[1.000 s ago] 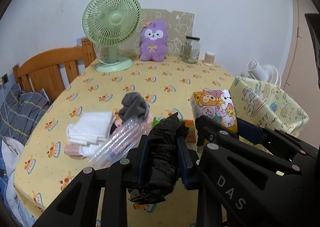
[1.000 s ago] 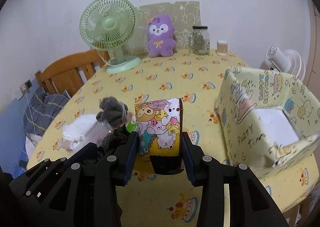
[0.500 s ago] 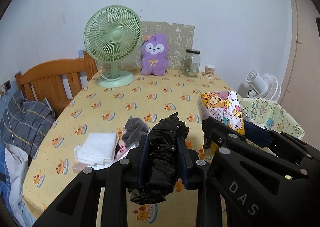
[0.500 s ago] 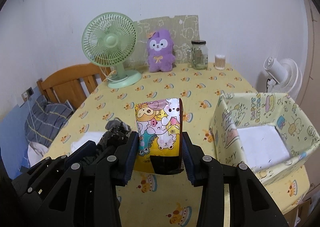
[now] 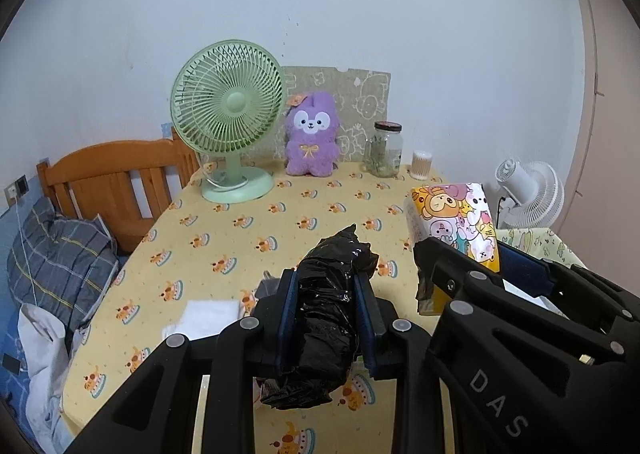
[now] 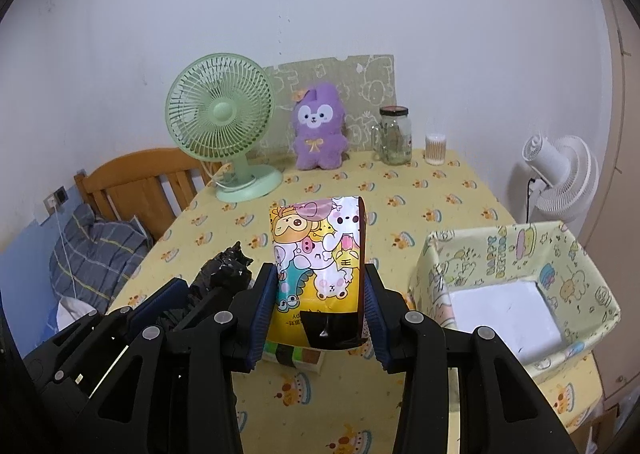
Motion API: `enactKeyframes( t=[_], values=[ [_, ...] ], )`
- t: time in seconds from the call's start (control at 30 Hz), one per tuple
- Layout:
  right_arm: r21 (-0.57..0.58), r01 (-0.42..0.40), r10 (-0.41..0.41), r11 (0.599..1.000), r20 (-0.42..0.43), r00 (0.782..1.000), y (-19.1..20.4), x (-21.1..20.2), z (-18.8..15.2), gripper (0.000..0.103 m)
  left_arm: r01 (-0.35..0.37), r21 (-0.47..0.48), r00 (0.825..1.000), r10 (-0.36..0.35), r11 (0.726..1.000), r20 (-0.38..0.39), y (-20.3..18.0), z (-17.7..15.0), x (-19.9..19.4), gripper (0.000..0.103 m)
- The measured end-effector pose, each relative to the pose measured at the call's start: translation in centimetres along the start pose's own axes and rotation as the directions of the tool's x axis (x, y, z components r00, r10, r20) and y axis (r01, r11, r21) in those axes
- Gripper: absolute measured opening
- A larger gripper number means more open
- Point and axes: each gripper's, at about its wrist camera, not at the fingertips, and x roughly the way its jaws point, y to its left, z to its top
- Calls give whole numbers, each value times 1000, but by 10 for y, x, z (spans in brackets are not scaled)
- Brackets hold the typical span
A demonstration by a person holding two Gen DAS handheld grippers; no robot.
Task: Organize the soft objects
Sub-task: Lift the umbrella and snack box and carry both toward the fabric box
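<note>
My left gripper (image 5: 326, 318) is shut on a crumpled black plastic bag (image 5: 332, 294), held above the table's near edge. My right gripper (image 6: 320, 314) is shut on a cartoon-printed tissue pack (image 6: 318, 262), also lifted; the pack shows in the left wrist view (image 5: 456, 226) to the right of the bag. The bag shows at lower left in the right wrist view (image 6: 222, 274). A yellow patterned fabric box (image 6: 516, 254) with a white item inside (image 6: 504, 310) stands at right. A folded white cloth (image 5: 208, 312) and a grey sock (image 5: 266, 288) lie below the left gripper.
A green fan (image 5: 228, 114), purple plush (image 5: 312, 138), glass jar (image 5: 386, 150) and cotton swab cup (image 5: 422, 164) stand at the table's back. A wooden chair (image 5: 116, 182) and bedding (image 5: 56, 254) are at left. A white floor fan (image 6: 560, 174) stands at right.
Both grippers have risen and pulled back with their loads. The table items below now look smaller and lower. The fabric box interior has come into the right wrist view.
</note>
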Motion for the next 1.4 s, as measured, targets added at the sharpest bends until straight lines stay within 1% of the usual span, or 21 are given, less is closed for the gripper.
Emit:
enactKeyframes(
  t=[0.23,0.47,0.8,1.07,1.4],
  values=[
    [2,2,-2,1000,12,1000,-6,-2,8,46,-1,11,1000,1,1000,11,-9,7,0,28],
    [-6,24,-24,1000,14,1000,-21,-3,13,46,24,12,1000,-24,1000,12,-26,11,3,28],
    [14,49,-49,999,26,998,-53,-8,19,46,51,38,999,-51,998,16,-56,19,11,28],
    [15,54,-54,998,34,998,-79,-11,23,46,58,53,998,-60,997,23,-82,23,14,28],
    [35,95,-97,995,55,994,-113,-19,23,46,88,94,996,-90,992,22,-115,26,21,28]
  ],
)
